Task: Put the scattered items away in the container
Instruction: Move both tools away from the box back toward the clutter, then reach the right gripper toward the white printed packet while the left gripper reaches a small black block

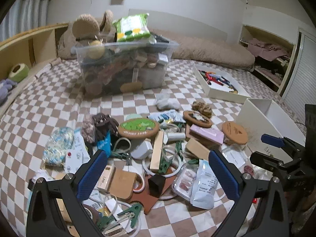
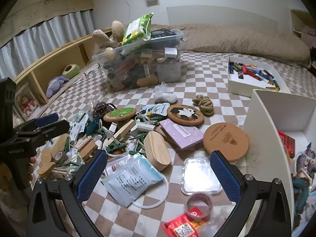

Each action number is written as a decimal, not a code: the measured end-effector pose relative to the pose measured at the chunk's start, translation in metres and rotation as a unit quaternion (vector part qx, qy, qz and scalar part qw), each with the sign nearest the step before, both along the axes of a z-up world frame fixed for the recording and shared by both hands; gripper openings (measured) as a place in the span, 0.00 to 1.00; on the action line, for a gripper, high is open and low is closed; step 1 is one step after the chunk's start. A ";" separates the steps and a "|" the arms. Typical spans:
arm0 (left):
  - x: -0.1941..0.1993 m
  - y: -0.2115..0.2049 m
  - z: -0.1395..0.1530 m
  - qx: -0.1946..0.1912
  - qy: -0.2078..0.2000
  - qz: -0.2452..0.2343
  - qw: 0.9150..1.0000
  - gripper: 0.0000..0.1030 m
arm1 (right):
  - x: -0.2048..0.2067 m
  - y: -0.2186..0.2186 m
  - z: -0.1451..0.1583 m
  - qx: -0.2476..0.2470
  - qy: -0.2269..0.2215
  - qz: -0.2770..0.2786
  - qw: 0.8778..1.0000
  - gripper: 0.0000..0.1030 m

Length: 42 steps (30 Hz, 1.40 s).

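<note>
Hovering over clutter pile [image 1: 154, 150]: your left gripper [image 1: 156, 169] jaws wide, empty; right gripper [image 2: 158, 169] same.

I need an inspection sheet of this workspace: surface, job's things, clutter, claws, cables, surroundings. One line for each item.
Surface: brown-and-white checkered bed cover, wrinkled in places.
Job's things: clear plastic storage bin, heaped above its rim, green snack bag on top; white open box at the right, few things inside.
Clutter: dense pile in front, including round cork coaster with panda, plain round cork coaster, lilac flat box, knotted rope bundle, green clothes pegs.
Claws: left claw open, empty; right claw open, empty.
Cables: white looped tubing in the pile.
Surroundings: grey curtain, wooden shelf, beige quilt.
</note>
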State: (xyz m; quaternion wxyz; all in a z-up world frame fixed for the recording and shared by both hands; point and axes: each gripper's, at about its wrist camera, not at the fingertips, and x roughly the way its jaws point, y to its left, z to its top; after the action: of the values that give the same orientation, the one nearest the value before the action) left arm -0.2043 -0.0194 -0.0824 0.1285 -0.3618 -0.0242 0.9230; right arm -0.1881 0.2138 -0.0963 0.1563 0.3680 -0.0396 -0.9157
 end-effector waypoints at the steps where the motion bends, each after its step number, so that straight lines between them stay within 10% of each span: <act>1: -0.001 0.000 -0.004 0.000 -0.004 -0.001 1.000 1.00 | -0.001 -0.002 -0.003 0.000 -0.001 0.003 1.000 1.00; 42: -0.003 0.000 -0.078 -0.035 -0.059 -0.024 0.997 1.00 | -0.011 -0.068 -0.081 0.051 -0.052 0.215 0.974 1.00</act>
State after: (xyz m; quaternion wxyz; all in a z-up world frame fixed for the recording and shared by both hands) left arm -0.2073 -0.0191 -0.1601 0.1366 -0.4208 0.0091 0.8968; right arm -0.1995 0.1458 -0.1772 0.3285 0.4221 0.0791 -0.8412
